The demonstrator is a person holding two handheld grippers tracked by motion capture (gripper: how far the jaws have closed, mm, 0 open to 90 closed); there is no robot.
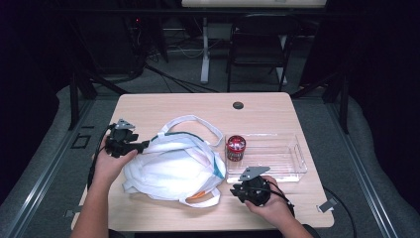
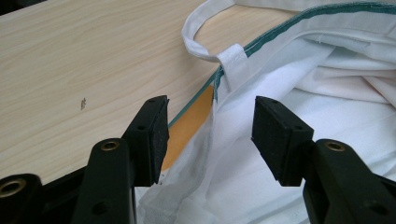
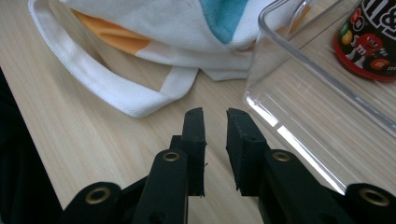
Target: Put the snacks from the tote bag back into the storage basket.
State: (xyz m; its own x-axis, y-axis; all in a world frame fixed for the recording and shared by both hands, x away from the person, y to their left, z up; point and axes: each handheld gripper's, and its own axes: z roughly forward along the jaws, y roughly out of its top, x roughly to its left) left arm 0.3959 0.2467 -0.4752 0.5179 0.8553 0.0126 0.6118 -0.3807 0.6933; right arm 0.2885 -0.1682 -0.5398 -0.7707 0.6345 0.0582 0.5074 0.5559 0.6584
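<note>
Can already in tray; bag not emptied. Left tool apart astride bag rim; right tool slightly apart, empty.

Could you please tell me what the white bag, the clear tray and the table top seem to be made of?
White bag with green-trimmed rim: probably woven cloth; matte, creased, with stitched hems and handles. Clear rectangular tray: likely hard plastic; see-through, with glossy glints along its rim. Pale table top: wood or wood-look laminate; it shows fine straight grain and a smooth satin surface.
</note>
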